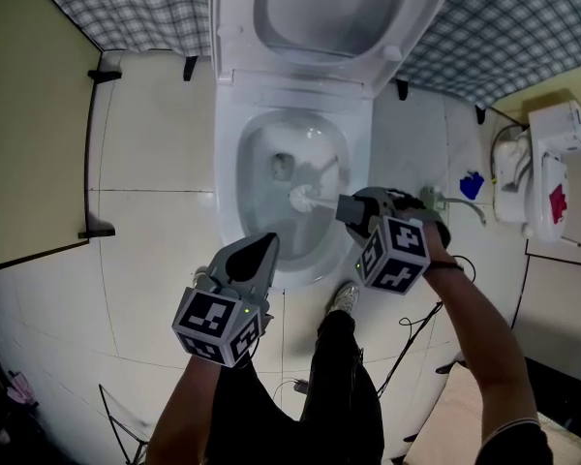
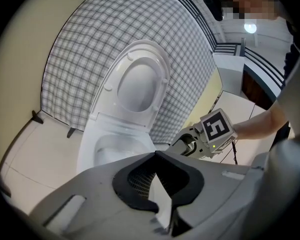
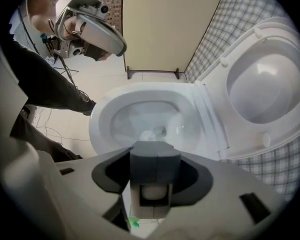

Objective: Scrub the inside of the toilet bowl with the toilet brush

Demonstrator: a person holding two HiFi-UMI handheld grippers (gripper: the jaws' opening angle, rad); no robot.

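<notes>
Toilet brush (image 1: 305,199), white head in bowl (image 1: 227,163), clamped in right gripper's (image 1: 345,207) jaws; left gripper's (image 1: 265,246) jaws closed, empty.

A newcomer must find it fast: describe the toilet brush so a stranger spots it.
Start at the white toilet with its lid up. Inside its bowl is the toilet brush, its handle clamped in the right gripper. Its round white bristle head, beside the dark drain hole, is the only object in there.
</notes>
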